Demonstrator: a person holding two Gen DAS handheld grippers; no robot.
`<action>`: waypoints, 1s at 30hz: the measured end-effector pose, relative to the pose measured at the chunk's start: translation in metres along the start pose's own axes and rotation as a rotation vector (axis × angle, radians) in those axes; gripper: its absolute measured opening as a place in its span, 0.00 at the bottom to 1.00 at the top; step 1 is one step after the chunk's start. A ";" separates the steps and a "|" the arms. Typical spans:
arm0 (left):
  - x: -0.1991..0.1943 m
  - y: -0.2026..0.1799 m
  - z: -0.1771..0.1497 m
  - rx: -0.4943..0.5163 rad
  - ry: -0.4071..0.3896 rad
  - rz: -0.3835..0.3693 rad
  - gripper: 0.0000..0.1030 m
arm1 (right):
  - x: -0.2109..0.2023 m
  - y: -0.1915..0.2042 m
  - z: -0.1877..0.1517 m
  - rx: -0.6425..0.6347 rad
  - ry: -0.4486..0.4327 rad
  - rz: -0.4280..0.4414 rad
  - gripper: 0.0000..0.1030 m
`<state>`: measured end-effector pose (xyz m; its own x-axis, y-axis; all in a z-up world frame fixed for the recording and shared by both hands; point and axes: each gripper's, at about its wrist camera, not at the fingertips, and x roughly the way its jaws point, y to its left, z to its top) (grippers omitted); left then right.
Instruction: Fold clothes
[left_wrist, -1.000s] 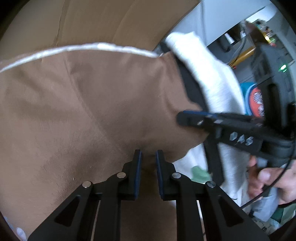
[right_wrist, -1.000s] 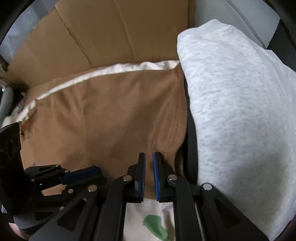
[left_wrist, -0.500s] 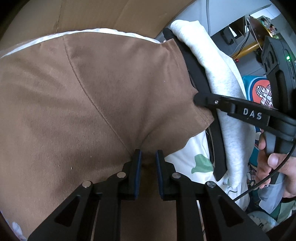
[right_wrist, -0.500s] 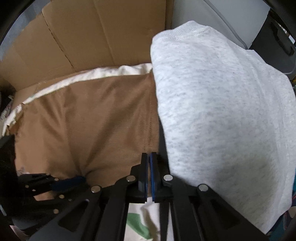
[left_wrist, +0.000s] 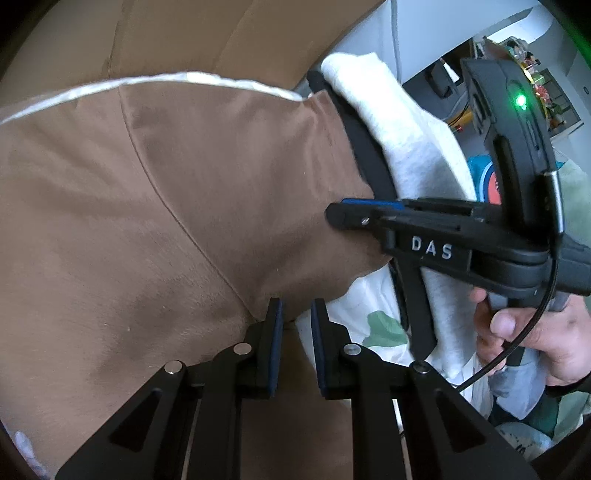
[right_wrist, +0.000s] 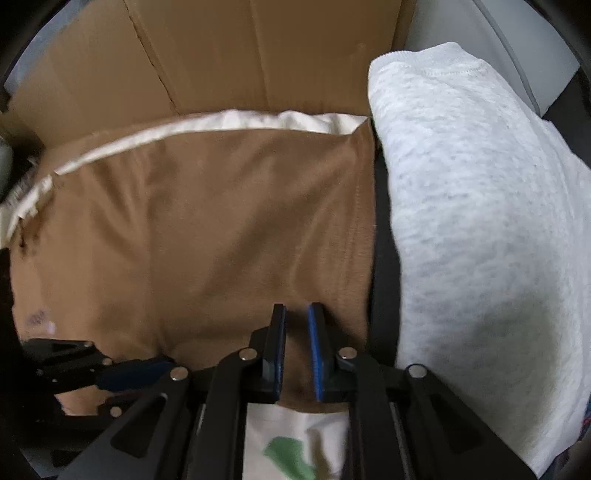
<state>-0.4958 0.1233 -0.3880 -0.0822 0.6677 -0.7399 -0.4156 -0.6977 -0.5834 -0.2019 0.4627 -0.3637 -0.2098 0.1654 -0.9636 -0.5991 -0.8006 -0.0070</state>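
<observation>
Right now a brown garment (left_wrist: 155, 206) lies spread over a white cloth (right_wrist: 258, 120) whose edge shows along its far side, with flattened cardboard (right_wrist: 240, 48) behind both. To the right of the brown garment sits a folded pale grey sweatshirt (right_wrist: 480, 221), and a dark strip (right_wrist: 384, 236) runs between the 2. Near the camera, a white fabric with a green print (right_wrist: 291, 454) peeks out from under the brown hem.

In the left wrist view, the left gripper (left_wrist: 296, 314) has its 2 blue-lined fingers a little apart at the near edge of the brown garment; a fold of cloth seems to rise to the left finger, but whether it is pinched is hard to say. The right gripper (right_wrist: 296, 317) likewise stands slightly parted over the brown fabric close to its right hem, with cloth visible in the gap and nothing clearly clamped. A hand (left_wrist: 535, 332) wraps the right gripper's handle, where a green light glows.
</observation>
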 end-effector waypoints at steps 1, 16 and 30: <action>0.005 0.001 0.001 -0.004 0.009 0.005 0.14 | 0.001 0.000 0.000 -0.002 0.004 -0.012 0.04; -0.057 0.016 0.005 -0.065 -0.029 0.051 0.15 | -0.030 -0.007 -0.007 0.085 -0.082 0.123 0.18; -0.179 0.071 -0.046 -0.233 -0.122 0.242 0.58 | -0.060 0.026 -0.017 0.039 -0.096 0.229 0.26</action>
<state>-0.4689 -0.0575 -0.3126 -0.2665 0.4923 -0.8286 -0.1546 -0.8704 -0.4674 -0.1919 0.4221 -0.3105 -0.4145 0.0378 -0.9093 -0.5564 -0.8011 0.2204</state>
